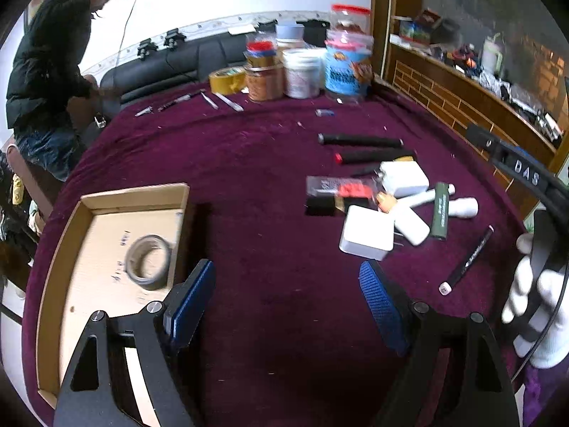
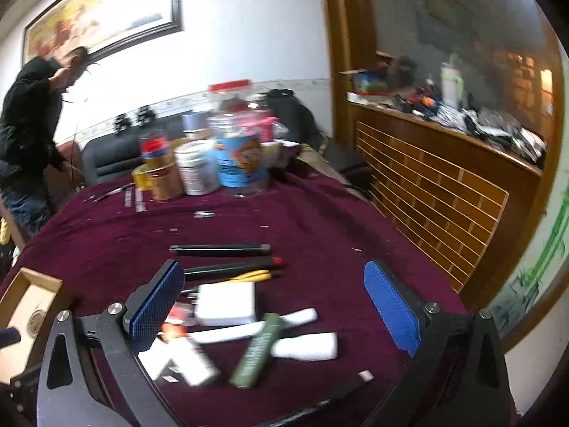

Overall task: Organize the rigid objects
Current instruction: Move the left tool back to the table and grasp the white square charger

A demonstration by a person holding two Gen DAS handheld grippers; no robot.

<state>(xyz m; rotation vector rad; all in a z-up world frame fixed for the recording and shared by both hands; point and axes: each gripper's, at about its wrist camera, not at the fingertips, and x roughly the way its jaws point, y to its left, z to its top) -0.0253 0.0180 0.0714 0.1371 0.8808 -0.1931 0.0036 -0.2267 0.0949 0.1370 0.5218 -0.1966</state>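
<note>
Between the right gripper point(image 2: 284, 313)'s wide jaws lies a white charger point(image 2: 227, 304).

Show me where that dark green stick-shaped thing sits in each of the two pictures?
Left wrist view: green stick lies right of centre, across the white bottles.
Right wrist view: green stick lies low in the middle, between the gripper's fingers.
Shared landmark: the blue-labelled jar at the table's far end.

I'm seeing bare cloth point(image 1: 256, 185) lying open between the cardboard box point(image 1: 117, 195) and the pile of chargers point(image 1: 366, 238); jars point(image 1: 302, 71) are walling off the far edge.
</note>
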